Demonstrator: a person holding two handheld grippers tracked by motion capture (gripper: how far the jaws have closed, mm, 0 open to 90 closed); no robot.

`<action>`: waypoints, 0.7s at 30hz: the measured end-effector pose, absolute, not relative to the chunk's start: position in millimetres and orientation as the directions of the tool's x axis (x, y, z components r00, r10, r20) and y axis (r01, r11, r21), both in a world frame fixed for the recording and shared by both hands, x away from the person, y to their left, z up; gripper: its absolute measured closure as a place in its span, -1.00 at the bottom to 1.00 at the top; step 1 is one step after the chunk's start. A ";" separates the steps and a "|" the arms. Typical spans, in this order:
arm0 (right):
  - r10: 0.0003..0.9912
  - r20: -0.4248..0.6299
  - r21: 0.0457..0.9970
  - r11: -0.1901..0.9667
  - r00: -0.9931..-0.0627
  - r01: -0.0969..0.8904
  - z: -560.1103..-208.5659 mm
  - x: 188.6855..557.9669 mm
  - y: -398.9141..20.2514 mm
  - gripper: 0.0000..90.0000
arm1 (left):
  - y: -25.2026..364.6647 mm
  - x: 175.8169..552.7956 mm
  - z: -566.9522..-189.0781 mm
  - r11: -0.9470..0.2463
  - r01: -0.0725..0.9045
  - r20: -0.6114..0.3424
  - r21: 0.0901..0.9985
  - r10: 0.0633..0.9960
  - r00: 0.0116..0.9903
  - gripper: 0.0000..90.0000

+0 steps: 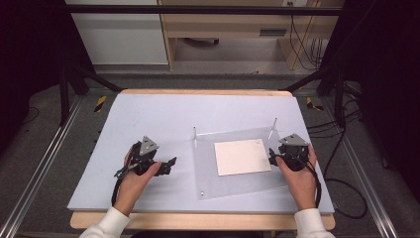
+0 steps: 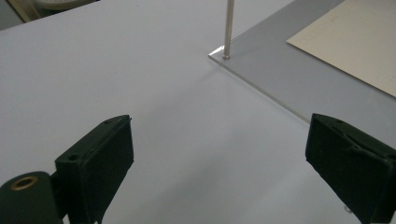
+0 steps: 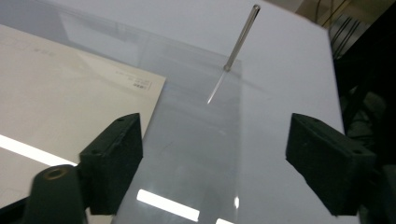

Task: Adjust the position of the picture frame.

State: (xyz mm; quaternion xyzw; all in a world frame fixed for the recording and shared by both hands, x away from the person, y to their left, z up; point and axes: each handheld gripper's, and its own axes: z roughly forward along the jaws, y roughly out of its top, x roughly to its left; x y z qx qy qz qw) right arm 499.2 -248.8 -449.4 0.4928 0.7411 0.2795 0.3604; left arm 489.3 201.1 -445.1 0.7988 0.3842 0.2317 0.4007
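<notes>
Glossy clear acrylic plate, matt cream paper sheet, polished metal pins.

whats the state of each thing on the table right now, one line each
left hand-held gripper: open, nothing between its jaws, over the bare table left of the plate
right hand-held gripper: open, empty, over the plate's right edge
clear plate: lying flat on the table
sheet of paper: lying flat on the plate, untouched
left pin: standing upright at a far corner of the plate
right pin: standing at the other far corner
</notes>
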 end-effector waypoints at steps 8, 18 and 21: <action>0.933 -0.145 0.766 0.317 -0.330 0.559 -428.9 513.2 -253.4 -0.52 | 176.7 516.6 -437.2 -0.401 0.405 0.058 0.822 0.766 0.640 -0.84; 0.886 -0.185 0.690 0.426 -0.426 0.586 -407.9 549.8 -270.6 -0.42 | 149.7 550.4 -435.2 -0.368 0.458 0.011 0.809 0.789 0.614 -0.78; 0.872 -0.214 0.666 0.460 -0.440 0.587 -409.0 551.0 -275.2 -0.08 | 141.4 544.6 -432.9 -0.399 0.440 0.054 0.804 0.787 0.615 -0.68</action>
